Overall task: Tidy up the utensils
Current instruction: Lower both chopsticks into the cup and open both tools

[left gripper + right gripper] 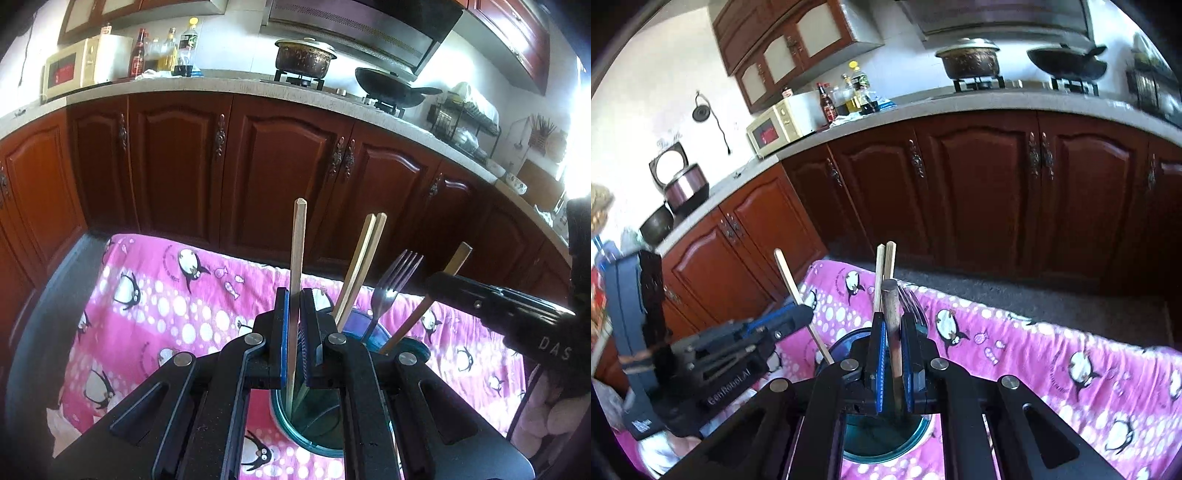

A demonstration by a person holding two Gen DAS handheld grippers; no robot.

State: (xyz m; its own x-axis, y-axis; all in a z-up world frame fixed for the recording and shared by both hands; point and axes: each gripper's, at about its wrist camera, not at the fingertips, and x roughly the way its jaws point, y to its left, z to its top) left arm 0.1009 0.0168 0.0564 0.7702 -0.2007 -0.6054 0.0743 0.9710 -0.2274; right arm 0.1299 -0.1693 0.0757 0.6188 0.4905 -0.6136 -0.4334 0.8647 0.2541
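Observation:
A teal round holder (314, 432) stands on a pink penguin cloth, directly under both grippers. My left gripper (294, 299) is shut on a single wooden chopstick (297, 243) that stands upright with its lower end in the holder. A pair of chopsticks (360, 266), a metal fork (391, 288) and a wooden handle (436, 295) also stand in the holder. My right gripper (893, 325) is shut on that brown wooden handle (891, 306), upright over the holder (886, 439). The left gripper (768, 328) shows at left with its chopstick (798, 291).
The pink penguin cloth (166, 302) covers the table. Dark wooden cabinets (280, 166) stand behind it under a counter with a microwave (81, 66), bottles (166, 51), a pot (304, 55) and a wok (391, 88). A rice cooker (685, 184) is at far left.

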